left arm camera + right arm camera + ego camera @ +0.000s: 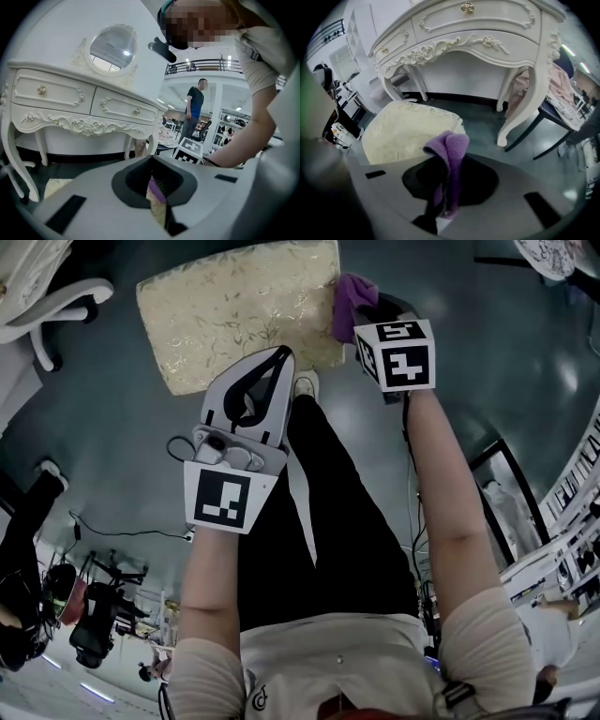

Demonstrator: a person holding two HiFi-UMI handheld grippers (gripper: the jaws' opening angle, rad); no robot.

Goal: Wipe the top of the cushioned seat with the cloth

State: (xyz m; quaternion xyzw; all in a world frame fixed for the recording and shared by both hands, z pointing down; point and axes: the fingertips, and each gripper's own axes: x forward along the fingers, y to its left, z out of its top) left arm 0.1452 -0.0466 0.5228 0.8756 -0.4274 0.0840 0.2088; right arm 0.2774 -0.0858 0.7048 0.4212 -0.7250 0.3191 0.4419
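As right gripper (373, 313) holds cloth (348, 296) at cushioned seat (234, 310), left gripper (280, 356) hovers.

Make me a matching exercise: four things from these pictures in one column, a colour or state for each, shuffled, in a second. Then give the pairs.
1. cloth
2. cushioned seat
3. dressing table
4. left gripper

A. white, with carved trim
B. shut
C. purple
D. cream, leaf-patterned

Pairs: 1-C, 2-D, 3-A, 4-B.
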